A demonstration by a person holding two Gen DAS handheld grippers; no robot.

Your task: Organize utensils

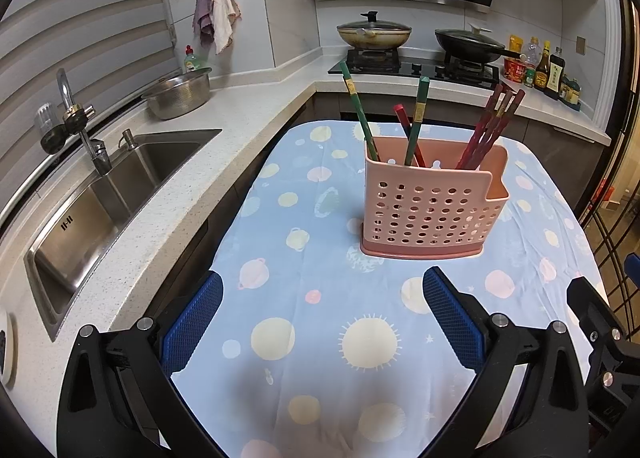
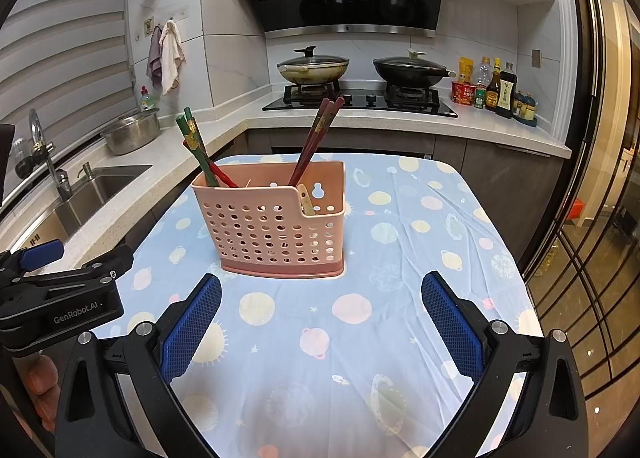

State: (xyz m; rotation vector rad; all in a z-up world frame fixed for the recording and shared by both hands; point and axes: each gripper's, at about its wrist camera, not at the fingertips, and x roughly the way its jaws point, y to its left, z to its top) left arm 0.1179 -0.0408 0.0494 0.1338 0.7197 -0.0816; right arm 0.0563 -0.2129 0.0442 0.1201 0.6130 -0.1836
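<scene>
Both claws hang empty over the bench, fingers spread wide apart: left claw (image 1: 322, 318) at the bottom of its own view, right claw (image 2: 320, 322) likewise.

The pink holder (image 1: 432, 202) stands upright on the planet-print cloth (image 1: 304, 338), centre-right in the left wrist view and centre-left in the right wrist view, i.e. it sits roughly between the two claws and straight ahead of both, well apart from either. Neither looks clearly nearer.

Inside it: green chopsticks (image 1: 360, 114) and one red chopstick (image 1: 406, 130) share the left compartment, while a red bundle (image 1: 490, 126) leans in the middle compartment. A pale utensil (spoon handle, prob.) (image 2: 306, 200) pokes from the low right-end slot.

Sorting seems unfinished, judging by the mixed colours at left. All sticks have their long axis near vertical, tips fanning up and outward, so any pick prob. needs a reach forward and a pinch across the shaft above the rim, then a lift roughly along that axis.
</scene>
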